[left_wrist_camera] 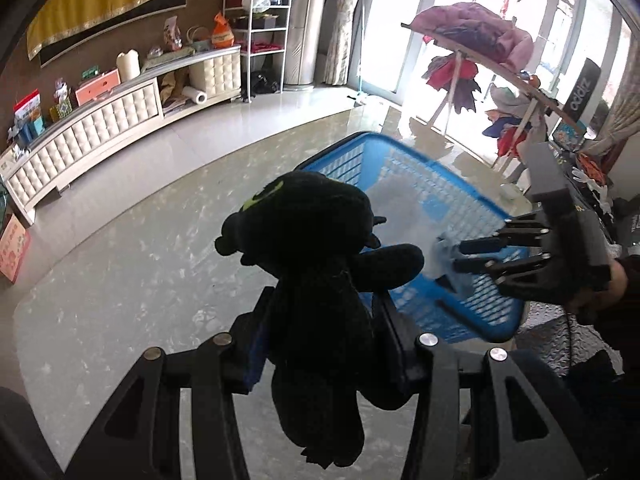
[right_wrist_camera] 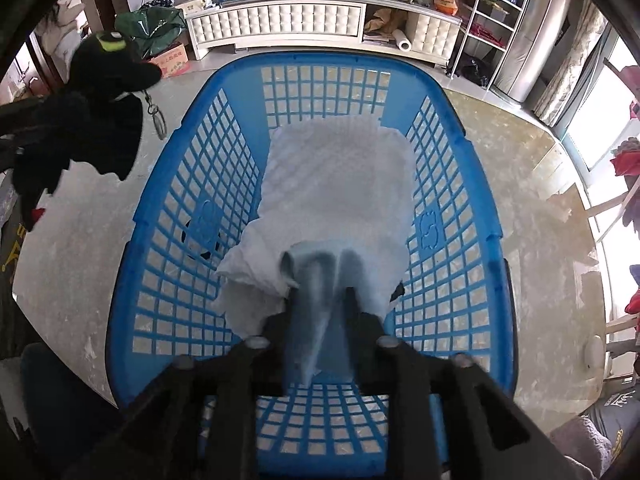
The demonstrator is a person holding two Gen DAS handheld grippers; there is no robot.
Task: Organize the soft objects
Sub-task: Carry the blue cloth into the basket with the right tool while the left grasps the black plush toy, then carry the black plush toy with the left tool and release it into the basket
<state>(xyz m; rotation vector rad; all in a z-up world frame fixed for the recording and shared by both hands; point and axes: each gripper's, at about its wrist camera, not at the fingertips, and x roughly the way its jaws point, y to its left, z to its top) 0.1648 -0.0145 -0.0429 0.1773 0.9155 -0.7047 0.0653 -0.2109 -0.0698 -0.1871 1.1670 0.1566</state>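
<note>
My left gripper (left_wrist_camera: pixel 320 312) is shut on a black plush toy (left_wrist_camera: pixel 316 264) with a green eye and holds it above the table, just left of the blue basket (left_wrist_camera: pixel 404 152). The toy also shows at the left of the right wrist view (right_wrist_camera: pixel 84 108), with a metal key ring hanging from it. My right gripper (right_wrist_camera: pixel 320 300) is shut on a pale blue cloth (right_wrist_camera: pixel 320 280) over the blue basket (right_wrist_camera: pixel 168 216). A white cloth (right_wrist_camera: pixel 340 184) lies in the basket. The right gripper also shows in the left wrist view (left_wrist_camera: pixel 456 254).
The basket stands on a glossy marble-patterned table (left_wrist_camera: pixel 140 280). A white cabinet (right_wrist_camera: pixel 280 24) with clutter runs along the far wall. A clothes rack (left_wrist_camera: pixel 480 40) with garments stands by the window. A white shelf unit (left_wrist_camera: pixel 266 32) stands near it.
</note>
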